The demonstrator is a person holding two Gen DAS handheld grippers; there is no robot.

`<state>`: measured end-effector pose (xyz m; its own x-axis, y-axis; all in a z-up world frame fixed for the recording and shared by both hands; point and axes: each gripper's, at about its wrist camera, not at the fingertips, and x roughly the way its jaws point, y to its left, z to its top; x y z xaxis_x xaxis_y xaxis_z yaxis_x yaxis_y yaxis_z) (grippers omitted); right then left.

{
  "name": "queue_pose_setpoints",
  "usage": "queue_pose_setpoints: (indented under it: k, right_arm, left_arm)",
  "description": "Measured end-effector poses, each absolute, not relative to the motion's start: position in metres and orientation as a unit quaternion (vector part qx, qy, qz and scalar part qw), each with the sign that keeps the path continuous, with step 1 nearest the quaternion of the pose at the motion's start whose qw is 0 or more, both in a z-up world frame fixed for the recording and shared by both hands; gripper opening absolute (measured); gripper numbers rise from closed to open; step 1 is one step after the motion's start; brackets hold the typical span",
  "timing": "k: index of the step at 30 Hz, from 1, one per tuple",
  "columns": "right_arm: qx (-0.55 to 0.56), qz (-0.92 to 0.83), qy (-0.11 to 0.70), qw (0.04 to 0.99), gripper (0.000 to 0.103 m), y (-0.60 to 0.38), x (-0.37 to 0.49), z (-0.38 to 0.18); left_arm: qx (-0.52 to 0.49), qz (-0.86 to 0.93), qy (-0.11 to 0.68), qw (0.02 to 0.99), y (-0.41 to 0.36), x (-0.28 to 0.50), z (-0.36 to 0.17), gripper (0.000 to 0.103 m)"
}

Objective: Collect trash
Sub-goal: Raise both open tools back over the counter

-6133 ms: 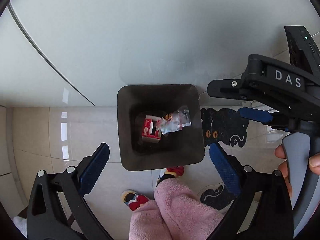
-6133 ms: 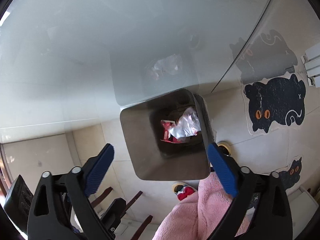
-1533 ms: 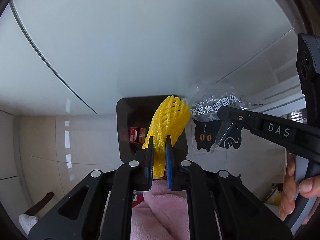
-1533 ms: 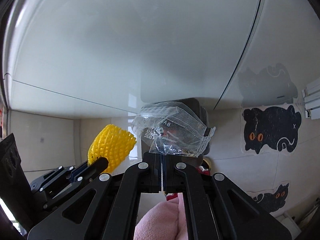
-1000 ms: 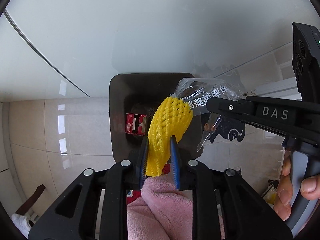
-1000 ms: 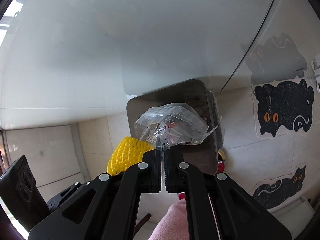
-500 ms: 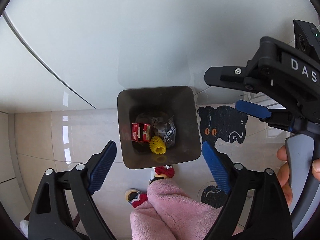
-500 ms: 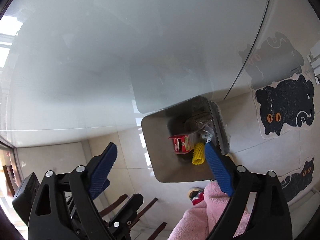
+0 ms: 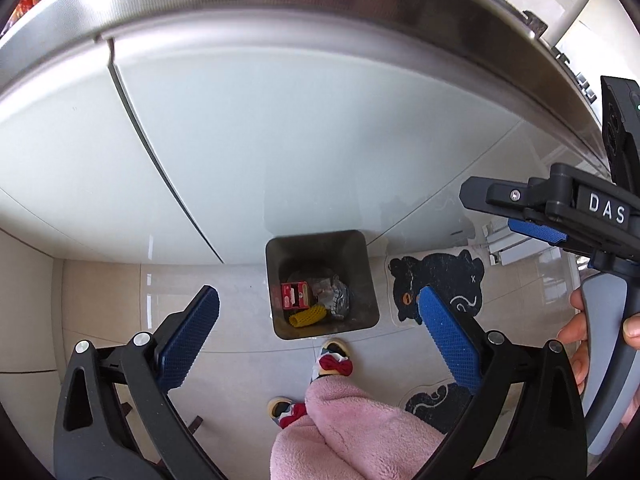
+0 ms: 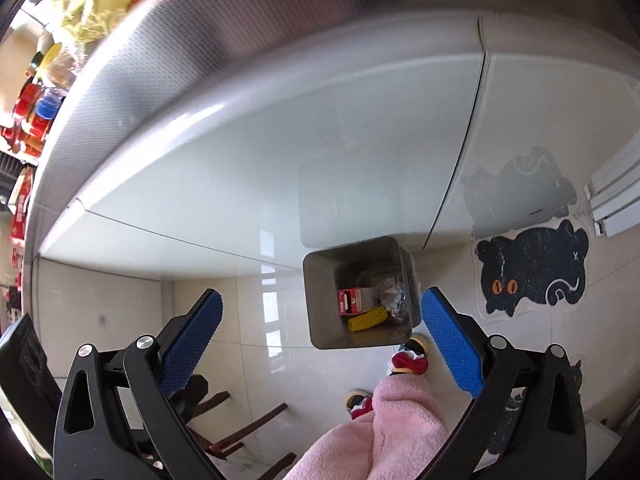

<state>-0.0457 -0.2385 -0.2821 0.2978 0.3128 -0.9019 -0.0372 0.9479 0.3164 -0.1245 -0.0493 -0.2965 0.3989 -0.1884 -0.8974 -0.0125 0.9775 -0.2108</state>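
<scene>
Two new pieces now lie inside the bin (image 9: 322,284): the yellow foam net (image 9: 307,317) at its near wall and the clear plastic bag (image 9: 335,297) beside the red carton (image 9: 294,296). The left gripper (image 9: 316,330) is opening and the right gripper (image 10: 320,330) is spread wide; both are empty, having lifted well above the bin. This drop looks finished, so more trash can be fetched.

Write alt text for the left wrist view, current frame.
Looking down between the open, empty left gripper at a dark square trash bin on a tiled floor, holding a red carton, yellow foam net and crumpled clear bag. The right gripper, also open, reaches in from the right above a black cat mat.
</scene>
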Motion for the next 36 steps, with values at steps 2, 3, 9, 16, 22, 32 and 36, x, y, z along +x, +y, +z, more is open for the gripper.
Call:
queue_pose_setpoints:
  k: [2,3,9,16,22,32,36]
  right_arm:
    - [0.109,0.111,0.570,0.807,0.100,-0.239,-0.052,-0.261]
    - [0.106,0.112,0.564,0.811,0.100,-0.240,-0.053,-0.251]
    - [0.100,0.119,0.527,0.835,0.100,-0.245,-0.059,-0.200]
    - [0.087,0.119,0.484,0.862,0.100,-0.247,-0.042,-0.147]
    - [0.052,0.126,0.454,0.881,0.100,-0.237,-0.012,-0.112]
    - [0.026,0.139,0.454,0.880,0.100,-0.212,0.054,-0.102]
    - [0.016,0.143,0.462,0.875,0.100,-0.204,0.074,-0.110]
  left_arm:
    - [-0.094,-0.051,0.530,0.841,-0.047,-0.129,-0.275,0.095]
    - [-0.095,-0.051,0.521,0.847,-0.045,-0.131,-0.264,0.095]
    - [-0.101,-0.045,0.463,0.879,-0.036,-0.136,-0.203,0.095]
    - [-0.089,-0.027,0.417,0.904,-0.026,-0.122,-0.150,0.095]
    - [-0.064,-0.019,0.396,0.916,-0.012,-0.095,-0.121,0.095]
    - [-0.039,0.003,0.386,0.922,0.025,-0.030,-0.108,0.095]
    - [-0.040,-0.002,0.398,0.916,0.040,-0.002,-0.117,0.095]
